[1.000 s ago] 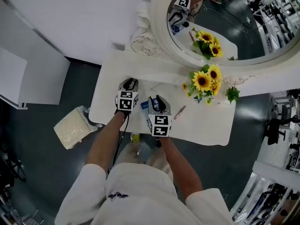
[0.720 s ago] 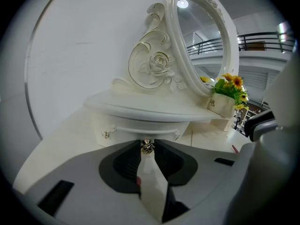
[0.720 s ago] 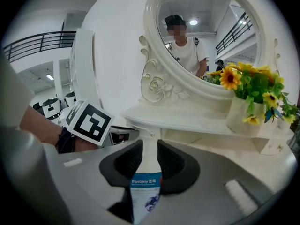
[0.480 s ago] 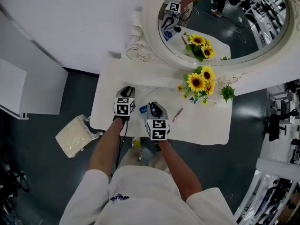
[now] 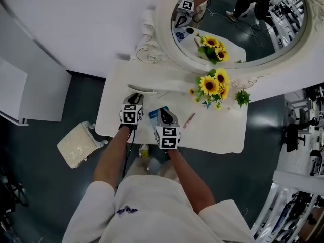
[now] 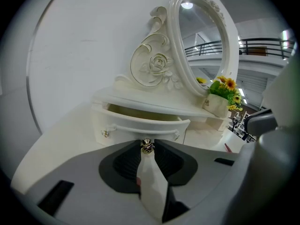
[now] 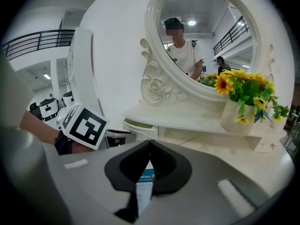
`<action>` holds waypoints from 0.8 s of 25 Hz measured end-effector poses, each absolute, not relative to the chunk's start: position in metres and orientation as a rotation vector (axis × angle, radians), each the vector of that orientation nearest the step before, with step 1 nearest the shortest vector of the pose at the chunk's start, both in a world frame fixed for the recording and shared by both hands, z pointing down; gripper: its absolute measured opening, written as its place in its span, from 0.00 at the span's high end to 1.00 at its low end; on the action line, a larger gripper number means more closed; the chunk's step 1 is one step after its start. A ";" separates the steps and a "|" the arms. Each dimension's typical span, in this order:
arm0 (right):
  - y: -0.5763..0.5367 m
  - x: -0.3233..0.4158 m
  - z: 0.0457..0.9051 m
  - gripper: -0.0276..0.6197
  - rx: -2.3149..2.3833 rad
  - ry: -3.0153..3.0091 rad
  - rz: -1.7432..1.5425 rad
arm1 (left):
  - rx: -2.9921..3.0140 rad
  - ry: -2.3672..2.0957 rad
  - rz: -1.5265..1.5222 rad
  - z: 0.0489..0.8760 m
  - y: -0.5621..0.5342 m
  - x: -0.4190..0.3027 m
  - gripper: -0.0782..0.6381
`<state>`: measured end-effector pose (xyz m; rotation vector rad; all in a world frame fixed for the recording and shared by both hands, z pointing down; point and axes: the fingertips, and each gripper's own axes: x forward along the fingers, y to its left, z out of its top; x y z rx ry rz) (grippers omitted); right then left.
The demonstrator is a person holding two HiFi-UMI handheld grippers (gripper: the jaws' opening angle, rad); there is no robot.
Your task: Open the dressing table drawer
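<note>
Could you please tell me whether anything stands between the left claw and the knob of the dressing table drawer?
Nothing visible does. The left claw is already shut on the gold knob at the middle of the drawer front, with no gap between them, and the drawer stands partly open.

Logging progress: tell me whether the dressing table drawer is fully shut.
No: the drawer stands pulled out, its inside showing above the front panel.

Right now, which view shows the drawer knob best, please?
The left gripper view: the knob sits close up between the jaws. The head view hides it; the right gripper view shows the open drawer, knob unclear.
</note>
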<state>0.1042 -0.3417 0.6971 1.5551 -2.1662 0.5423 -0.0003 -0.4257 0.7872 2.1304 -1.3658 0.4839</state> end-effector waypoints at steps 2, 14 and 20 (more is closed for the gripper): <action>-0.338 0.104 0.697 0.94 1.554 -2.160 0.538 | 2.133 -1.360 0.489 0.788 -0.423 -0.001 0.76; -0.324 0.103 0.694 0.94 1.544 -2.138 0.554 | 2.123 -1.352 0.483 0.787 -0.421 -0.001 0.76; -0.318 0.106 0.694 0.94 1.541 -2.123 0.567 | 2.112 -1.355 0.488 0.788 -0.414 0.001 0.76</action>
